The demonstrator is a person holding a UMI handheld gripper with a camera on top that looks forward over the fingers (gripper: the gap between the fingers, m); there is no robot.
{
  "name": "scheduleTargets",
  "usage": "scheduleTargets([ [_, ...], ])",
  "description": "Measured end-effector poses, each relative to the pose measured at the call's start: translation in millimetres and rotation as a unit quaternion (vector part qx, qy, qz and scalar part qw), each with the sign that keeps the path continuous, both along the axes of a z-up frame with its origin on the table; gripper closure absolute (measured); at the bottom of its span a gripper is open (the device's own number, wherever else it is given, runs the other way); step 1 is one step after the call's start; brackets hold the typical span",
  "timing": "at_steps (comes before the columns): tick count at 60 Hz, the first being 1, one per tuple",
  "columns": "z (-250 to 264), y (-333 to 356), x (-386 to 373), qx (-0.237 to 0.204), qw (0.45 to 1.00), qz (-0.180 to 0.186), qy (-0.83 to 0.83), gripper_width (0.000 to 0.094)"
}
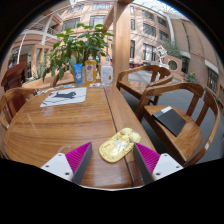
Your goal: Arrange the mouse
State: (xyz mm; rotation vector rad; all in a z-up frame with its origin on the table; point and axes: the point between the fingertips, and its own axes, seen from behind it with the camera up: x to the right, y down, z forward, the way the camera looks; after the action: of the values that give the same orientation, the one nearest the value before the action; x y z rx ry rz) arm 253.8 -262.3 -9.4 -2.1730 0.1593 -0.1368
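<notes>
Wooden worktop (70, 125), chairs (170, 105) alongside, plant (75, 45) at far end. Yellow mouse (119, 146) at near edge, just ahead of tool (108, 160). Tool open, empty. Advance low, straddle mouse squarely, close gently.

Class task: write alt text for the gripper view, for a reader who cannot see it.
A pale yellow, rounded computer mouse lies on a round wooden table, just ahead of the open claw and between its two pink-padded fingers. Farther back stand a leafy green potted plant and some bottles; wooden chairs stand beside the table.
</notes>
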Motion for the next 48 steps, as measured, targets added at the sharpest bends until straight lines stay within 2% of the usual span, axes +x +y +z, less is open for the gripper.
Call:
scheduleTargets([
  [8, -1.8, 25.0, -0.8, 0.001, 1.000, 0.006, -0.004, 0.0099],
  [12, -1.8, 35.9, -5.5, 0.002, 1.000, 0.015, -0.006, 0.0150],
  [20, -1.9, 49.4, -14.4, 0.000, 0.999, 0.033, -0.011, 0.0323],
  [23, -3.4, 51.7, -21.6, 0.000, 0.999, 0.043, 0.001, 0.0438],
  [29, -3.5, 54.0, -24.9, 0.003, 0.999, 0.053, -0.003, 0.0458],
  [36, -4.4, 52.7, -25.2, -0.002, 0.998, 0.062, -0.010, 0.0527],
  [43, -2.8, 54.8, -25.0, 0.000, 0.998, 0.055, 0.000, 0.0587],
  [48, -2.2, 54.6, -25.7, -0.001, 0.999, 0.047, 0.000, 0.0588],
])
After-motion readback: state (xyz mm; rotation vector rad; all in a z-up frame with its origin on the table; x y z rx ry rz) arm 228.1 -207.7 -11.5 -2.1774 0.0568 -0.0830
